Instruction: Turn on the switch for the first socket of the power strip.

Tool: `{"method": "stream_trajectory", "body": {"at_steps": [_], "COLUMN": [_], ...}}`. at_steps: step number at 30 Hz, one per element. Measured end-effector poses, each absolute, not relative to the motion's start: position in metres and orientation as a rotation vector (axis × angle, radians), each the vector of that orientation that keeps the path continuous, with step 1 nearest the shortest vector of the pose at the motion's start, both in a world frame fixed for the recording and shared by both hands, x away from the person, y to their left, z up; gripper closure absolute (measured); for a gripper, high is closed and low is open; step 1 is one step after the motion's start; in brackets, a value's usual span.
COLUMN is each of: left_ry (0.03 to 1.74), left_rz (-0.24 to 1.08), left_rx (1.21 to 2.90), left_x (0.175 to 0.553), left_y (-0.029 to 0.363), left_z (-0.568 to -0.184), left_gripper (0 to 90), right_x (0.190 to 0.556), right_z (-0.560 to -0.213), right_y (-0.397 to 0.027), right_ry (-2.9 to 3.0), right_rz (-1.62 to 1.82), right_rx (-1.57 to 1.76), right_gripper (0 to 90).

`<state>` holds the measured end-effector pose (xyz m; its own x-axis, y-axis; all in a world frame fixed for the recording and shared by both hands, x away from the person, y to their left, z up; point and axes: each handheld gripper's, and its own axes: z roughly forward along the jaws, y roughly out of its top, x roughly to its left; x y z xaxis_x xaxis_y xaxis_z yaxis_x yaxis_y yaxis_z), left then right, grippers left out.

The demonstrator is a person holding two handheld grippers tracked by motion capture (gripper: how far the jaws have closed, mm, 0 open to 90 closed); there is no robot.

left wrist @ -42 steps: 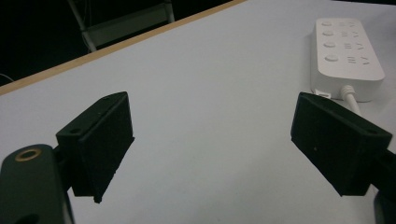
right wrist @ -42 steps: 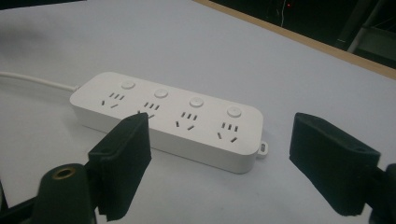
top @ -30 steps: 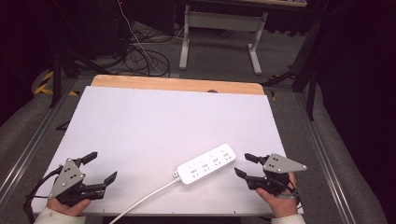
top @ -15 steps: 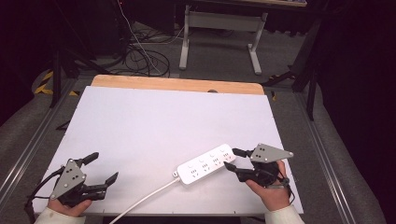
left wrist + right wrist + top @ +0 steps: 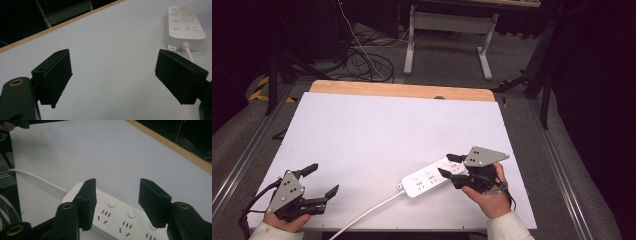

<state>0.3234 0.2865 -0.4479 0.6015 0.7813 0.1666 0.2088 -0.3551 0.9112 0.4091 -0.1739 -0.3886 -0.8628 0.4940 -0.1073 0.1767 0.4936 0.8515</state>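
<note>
A white power strip [image 5: 428, 179] lies on the white table top [image 5: 382, 135], with its white cable [image 5: 362, 215] running off the near edge. My right gripper [image 5: 448, 165] hangs open just over the strip's right end, one jaw on each side of the strip's width. In the right gripper view the power strip [image 5: 117, 216] with its sockets and round buttons lies under the open gripper [image 5: 117, 195]. My left gripper [image 5: 319, 180] stands open at the near left, well apart from the strip. Its own view has the power strip [image 5: 184, 25] at the upper right beyond the open gripper [image 5: 113, 78].
A wooden strip [image 5: 402, 91] borders the table's far edge. Metal rails [image 5: 562, 165] run along both sides. Behind the table stand a desk frame [image 5: 449, 30] and loose cables [image 5: 362, 60] on the floor.
My right gripper has moved left from the table's right side until it is over the right end of the power strip. The left gripper has stayed where it was.
</note>
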Motion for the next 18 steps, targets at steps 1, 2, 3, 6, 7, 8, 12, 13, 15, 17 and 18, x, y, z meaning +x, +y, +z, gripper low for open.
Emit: {"method": "stream_trajectory", "body": {"at_steps": [1, 2, 3, 6, 7, 8, 12, 13, 15, 17, 18], "left_ry": [0.794, 0.791, 0.784, 0.787, 0.787, 0.787, 0.781, 0.781, 0.78, 0.783, 0.782], "left_rz": [0.75, 0.747, 0.755, 0.751, 0.751, 0.75, 0.752, 0.752, 0.755, 0.749, 0.749], "left_rx": [1.875, 1.875, 1.877, 1.877, 1.877, 1.876, 1.879, 1.879, 1.88, 1.88, 1.88], "left_x": [0.323, 0.323, 0.323, 0.323, 0.323, 0.323, 0.323, 0.323, 0.324, 0.323, 0.323], "left_y": [0.286, 0.287, 0.287, 0.286, 0.286, 0.286, 0.287, 0.287, 0.287, 0.287, 0.287], "left_z": [-0.448, -0.448, -0.448, -0.448, -0.448, -0.448, -0.448, -0.448, -0.448, -0.448, -0.448], "left_gripper": [14.5, 14.5, 14.5, 14.5, 14.5, 14.5, 14.5, 14.5, 14.5, 14.5, 14.5], "right_x": [0.41, 0.411, 0.411, 0.413, 0.413, 0.414, 0.418, 0.418, 0.419, 0.42, 0.421], "right_z": [-0.388, -0.388, -0.387, -0.386, -0.386, -0.385, -0.385, -0.385, -0.385, -0.385, -0.385], "right_y": [-0.172, -0.169, -0.167, -0.162, -0.159, -0.157, -0.145, -0.143, -0.141, -0.137, -0.135], "right_ry": [2.409, 2.413, 2.416, 2.423, 2.425, 2.428, 2.447, 2.45, 2.456, 2.464, 2.468], "right_rz": [1.31, 1.307, 1.307, 1.303, 1.303, 1.301, 1.292, 1.292, 1.291, 1.286, 1.285], "right_rx": [0.556, 0.551, 0.548, 0.532, 0.526, 0.521, 0.495, 0.491, 0.49, 0.484, 0.479], "right_gripper": [48.7, 48.7, 48.6, 48.7, 48.7, 48.7, 49.7, 50.0, 50.1, 50.5, 50.4]}}
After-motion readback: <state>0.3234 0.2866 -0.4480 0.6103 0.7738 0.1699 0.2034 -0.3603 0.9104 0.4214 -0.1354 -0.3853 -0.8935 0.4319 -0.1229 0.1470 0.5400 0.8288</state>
